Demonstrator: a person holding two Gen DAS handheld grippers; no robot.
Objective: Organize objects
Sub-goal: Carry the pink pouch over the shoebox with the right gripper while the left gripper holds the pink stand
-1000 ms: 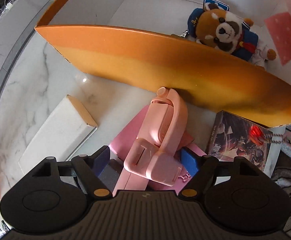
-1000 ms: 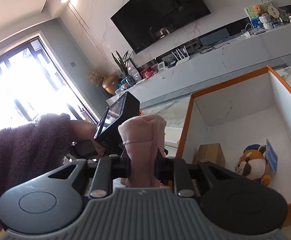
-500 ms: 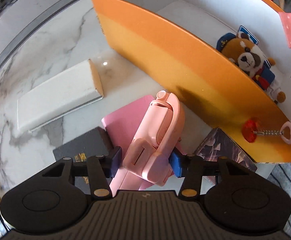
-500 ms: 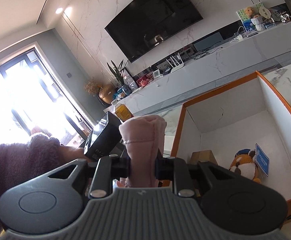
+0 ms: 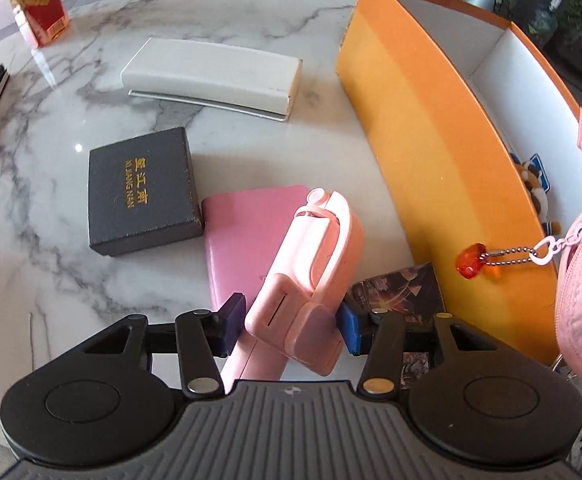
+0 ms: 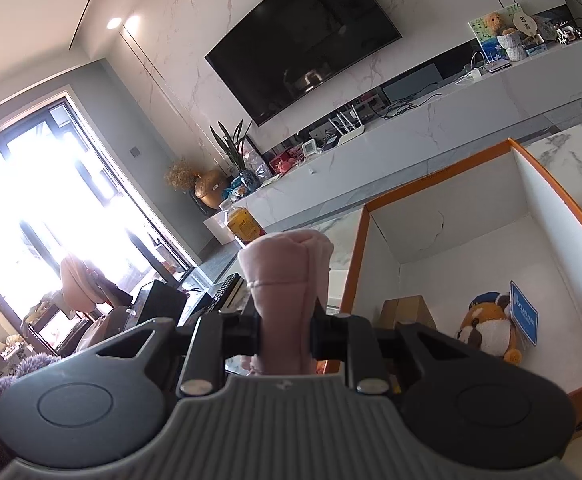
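black box (image 5: pixel 143 191) mid left: gold "xi jiang nan" | left gripper (image 5: pixel 289 326) closing, pink gadget (image 5: pixel 311 276) between pads | right gripper (image 6: pixel 285 330) pinches pink cloth (image 6: pixel 285 280)

A marble table (image 5: pixel 251 20) lies open at its far edge, between a carton (image 5: pixel 37 4) in the far left corner and an orange box (image 5: pixel 423 128) walling the right. A white case (image 5: pixel 215 74), black box (image 5: pixel 143 192) and pink wallet (image 5: pixel 243 240) crowd the middle. Inside the orange box, the floor is bare except for a plush toy (image 6: pixel 489 332) and a brown carton (image 6: pixel 407 310).
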